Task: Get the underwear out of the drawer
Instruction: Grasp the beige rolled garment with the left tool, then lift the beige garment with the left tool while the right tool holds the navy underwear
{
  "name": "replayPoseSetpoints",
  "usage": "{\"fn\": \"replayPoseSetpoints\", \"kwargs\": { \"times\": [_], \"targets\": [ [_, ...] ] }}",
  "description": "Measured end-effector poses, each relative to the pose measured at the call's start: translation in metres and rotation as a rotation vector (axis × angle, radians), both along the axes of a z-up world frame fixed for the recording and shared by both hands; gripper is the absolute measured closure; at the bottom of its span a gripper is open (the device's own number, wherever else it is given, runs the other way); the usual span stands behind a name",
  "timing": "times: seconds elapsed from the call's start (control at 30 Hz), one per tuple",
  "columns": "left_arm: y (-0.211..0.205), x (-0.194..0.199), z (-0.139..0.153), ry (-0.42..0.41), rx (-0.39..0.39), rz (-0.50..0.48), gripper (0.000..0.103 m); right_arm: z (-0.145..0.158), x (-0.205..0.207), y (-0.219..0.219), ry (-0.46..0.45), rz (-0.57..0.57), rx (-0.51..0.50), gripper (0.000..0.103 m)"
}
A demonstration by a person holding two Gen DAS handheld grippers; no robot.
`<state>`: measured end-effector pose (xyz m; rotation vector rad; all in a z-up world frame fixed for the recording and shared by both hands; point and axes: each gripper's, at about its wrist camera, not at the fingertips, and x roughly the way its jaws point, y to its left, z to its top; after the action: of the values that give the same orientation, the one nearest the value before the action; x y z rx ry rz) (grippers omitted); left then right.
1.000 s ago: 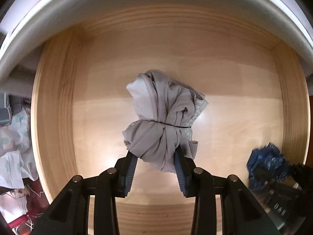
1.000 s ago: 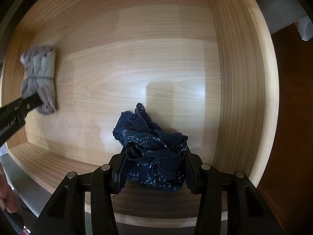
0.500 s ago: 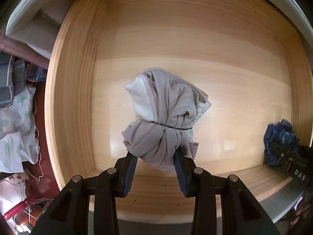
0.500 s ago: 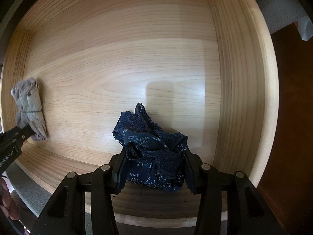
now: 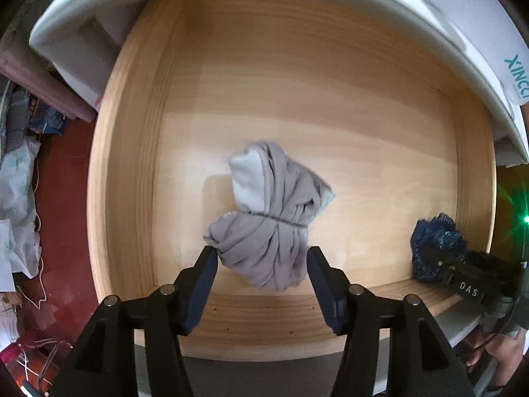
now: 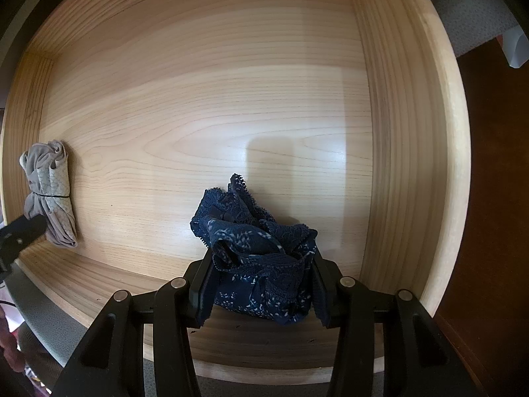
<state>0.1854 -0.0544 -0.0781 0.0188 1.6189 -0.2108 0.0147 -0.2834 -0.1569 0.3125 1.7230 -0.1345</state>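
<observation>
A grey underwear bundle (image 5: 267,218), tied round the middle with a thin black band, is clamped between the fingers of my left gripper (image 5: 263,264) and hangs above the floor of the wooden drawer (image 5: 330,106). The bundle also shows at the left of the right wrist view (image 6: 49,195). My right gripper (image 6: 261,284) is shut on dark blue lace underwear (image 6: 258,244) near the drawer's front right corner. That blue piece and the right gripper show at the right of the left wrist view (image 5: 436,248).
The drawer has pale wood walls (image 6: 406,139) and a front rim (image 5: 264,327). A white cabinet edge (image 5: 463,26) overhangs the back. Clothes and paper lie on the red floor (image 5: 62,198) to the left. Dark red floor (image 6: 489,198) lies to the right.
My left gripper has risen and pulled back with the grey bundle, and its fingers now stand wider apart. The right gripper with the blue underwear has not moved.
</observation>
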Motion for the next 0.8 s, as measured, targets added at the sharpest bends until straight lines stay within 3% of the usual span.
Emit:
{"fn": "replayPoseSetpoints", "kwargs": {
  "times": [0.1, 0.53, 0.8],
  "targets": [
    [0.012, -0.001, 0.003, -0.016, 0.01, -0.003, 0.041, 0.0, 0.0, 0.0, 0.0, 0.0, 0.0, 0.06],
    [-0.011, 0.005, -0.033, 0.021, 0.097, -0.058, 0.03, 0.0, 0.001, 0.0, 0.0, -0.001, 0.0, 0.06],
    [-0.021, 0.005, -0.037, 0.002, 0.1, -0.043, 0.034, 0.0, 0.001, 0.0, 0.001, -0.002, 0.0, 0.06]
  ]
}}
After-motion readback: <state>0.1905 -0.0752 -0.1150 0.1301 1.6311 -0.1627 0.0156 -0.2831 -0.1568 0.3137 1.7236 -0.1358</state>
